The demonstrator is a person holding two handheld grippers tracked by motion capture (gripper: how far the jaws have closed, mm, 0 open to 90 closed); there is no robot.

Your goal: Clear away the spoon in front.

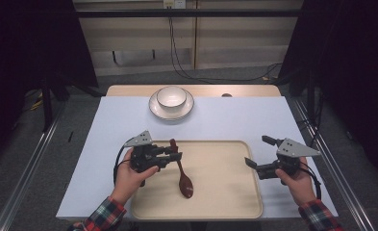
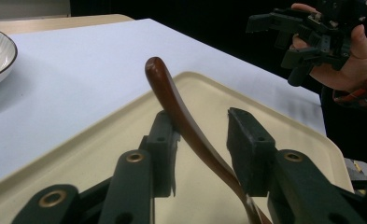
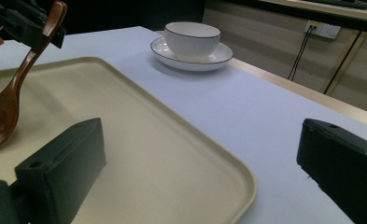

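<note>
A dark brown wooden spoon (image 1: 182, 175) lies on the beige tray (image 1: 225, 192), its bowl resting on the tray floor and its handle rising toward the tray's far rim. My left gripper (image 1: 176, 153) is shut on the spoon handle (image 2: 172, 93), which crosses slantwise between the two narrow-set jaws, tip sticking out beyond them. From the right gripper view the spoon (image 3: 3, 112) hangs tilted from the left gripper (image 3: 31, 25). My right gripper (image 1: 257, 150) hovers at the tray's right edge, jaws wide open and empty (image 3: 200, 154).
A white bowl (image 1: 171, 96) stands on a white saucer (image 1: 157, 110) at the far middle of the pale blue tabletop. The tray rim (image 3: 246, 182) runs just below the right gripper. Dark curtains flank the table on both sides.
</note>
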